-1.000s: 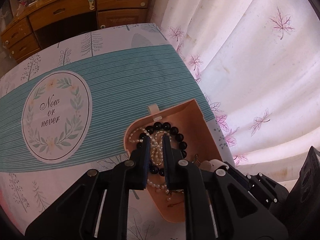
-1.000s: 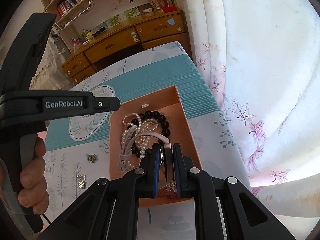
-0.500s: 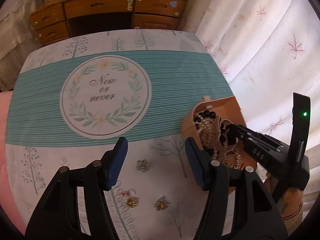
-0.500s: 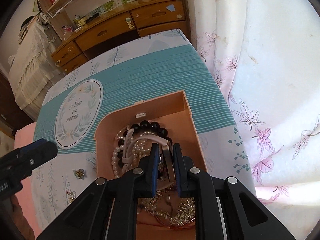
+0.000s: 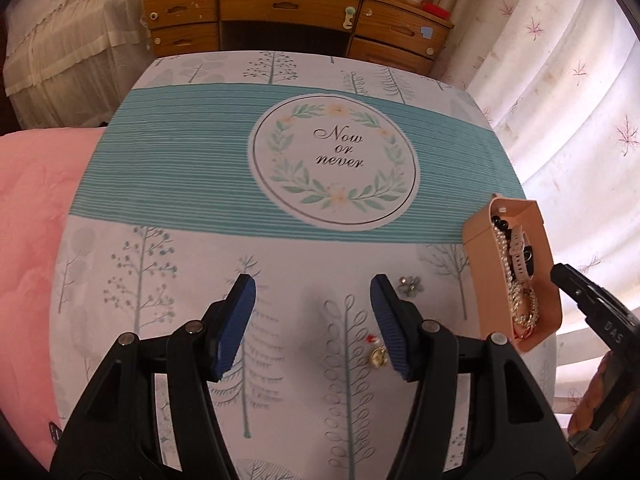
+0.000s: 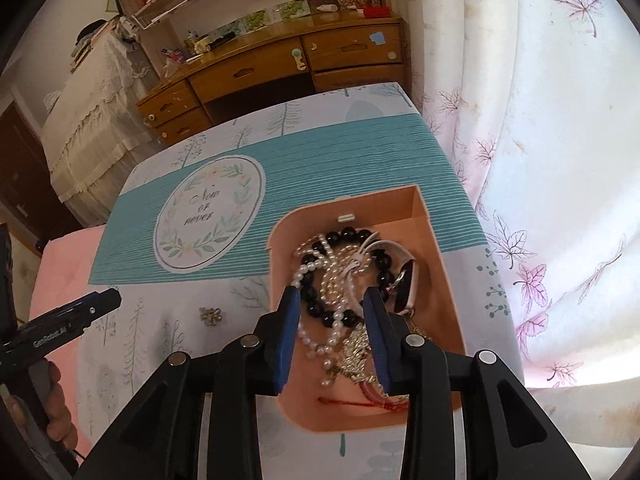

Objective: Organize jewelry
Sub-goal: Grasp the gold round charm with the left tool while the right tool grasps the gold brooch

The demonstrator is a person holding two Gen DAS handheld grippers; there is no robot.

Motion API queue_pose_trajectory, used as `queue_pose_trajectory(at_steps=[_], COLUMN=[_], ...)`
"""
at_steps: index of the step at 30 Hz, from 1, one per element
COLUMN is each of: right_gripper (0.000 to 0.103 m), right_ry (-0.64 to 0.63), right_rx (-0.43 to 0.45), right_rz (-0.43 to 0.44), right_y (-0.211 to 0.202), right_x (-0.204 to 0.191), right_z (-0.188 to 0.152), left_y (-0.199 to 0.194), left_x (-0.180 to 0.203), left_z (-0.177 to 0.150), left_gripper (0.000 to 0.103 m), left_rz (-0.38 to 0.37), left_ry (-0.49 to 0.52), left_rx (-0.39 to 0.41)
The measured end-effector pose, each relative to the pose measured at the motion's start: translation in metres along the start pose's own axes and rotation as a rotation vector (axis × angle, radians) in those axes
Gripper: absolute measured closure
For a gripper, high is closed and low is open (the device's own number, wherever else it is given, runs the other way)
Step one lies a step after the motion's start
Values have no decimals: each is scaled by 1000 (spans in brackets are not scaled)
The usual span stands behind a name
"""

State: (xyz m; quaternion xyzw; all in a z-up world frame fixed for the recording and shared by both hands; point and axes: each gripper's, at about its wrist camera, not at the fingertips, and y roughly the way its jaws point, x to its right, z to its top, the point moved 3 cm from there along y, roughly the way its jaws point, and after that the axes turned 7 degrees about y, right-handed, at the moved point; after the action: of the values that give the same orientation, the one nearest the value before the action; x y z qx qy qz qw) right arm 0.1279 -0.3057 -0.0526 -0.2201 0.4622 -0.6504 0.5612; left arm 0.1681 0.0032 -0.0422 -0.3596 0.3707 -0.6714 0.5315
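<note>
Here the peach-coloured jewelry box [image 6: 420, 216] is taken as the landmark; it stands on the bench [image 5: 168, 184] near the curtained edge. Inside it, a black bead bracelet [image 6: 352, 236], pearl strands [image 6: 308, 272], a pale-strapped watch [image 6: 404, 284] and gold pieces are seen heaped together. Still outside the box, on the patterned cloth just off its left wall, a small flower-shaped brooch [image 5: 410, 283] is found, and nearer the viewer a gold earring [image 5: 378, 358] with a tiny red-and-white piece beside it.

The left gripper [image 5: 312, 312] is held above the cloth to the left of the box, its jaws spread wide and empty. The earring lies just inside the right-hand jaw, touching or nearly touching its pad; the brooch lies just beyond that jaw's tip, toward the box. The right gripper [image 6: 332, 320] is poised over the box's contents, jaws parted and gripping nothing.

The loose pieces are judged nearer the left gripper, so a small shift rightward would likely be needed to centre the earring. Being small and flat, it may slip from the pads.
</note>
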Motion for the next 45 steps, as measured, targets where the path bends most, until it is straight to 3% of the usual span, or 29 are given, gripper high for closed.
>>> queue_pose_trajectory(at_steps=[11, 23, 33, 35, 38, 45], right_gripper=[70, 70, 70, 75, 84, 85], right_ry=[-150, -328, -341, -346, -386, -367], right_rx=[6, -84, -117, -124, -96, -63], right_rz=[125, 157, 128, 127, 108, 103], right_y=[-49, -3, 46, 54, 58, 53], right_x=[-62, -110, -109, -109, -111, -100], right_z=[-53, -129, -136, -136, -139, -140], left_y=[-12, 16, 28, 30, 32, 42], left_x=[7, 29, 31, 31, 32, 49], left_z=[-55, -94, -93, -92, -89, -81], left_gripper=[46, 46, 46, 46, 46, 46], left_rz=[37, -19, -44, -49, -63, -76], left_ry=[86, 180, 187, 180, 170, 177], left_rx=[-9, -46, -46, -48, -44, -38])
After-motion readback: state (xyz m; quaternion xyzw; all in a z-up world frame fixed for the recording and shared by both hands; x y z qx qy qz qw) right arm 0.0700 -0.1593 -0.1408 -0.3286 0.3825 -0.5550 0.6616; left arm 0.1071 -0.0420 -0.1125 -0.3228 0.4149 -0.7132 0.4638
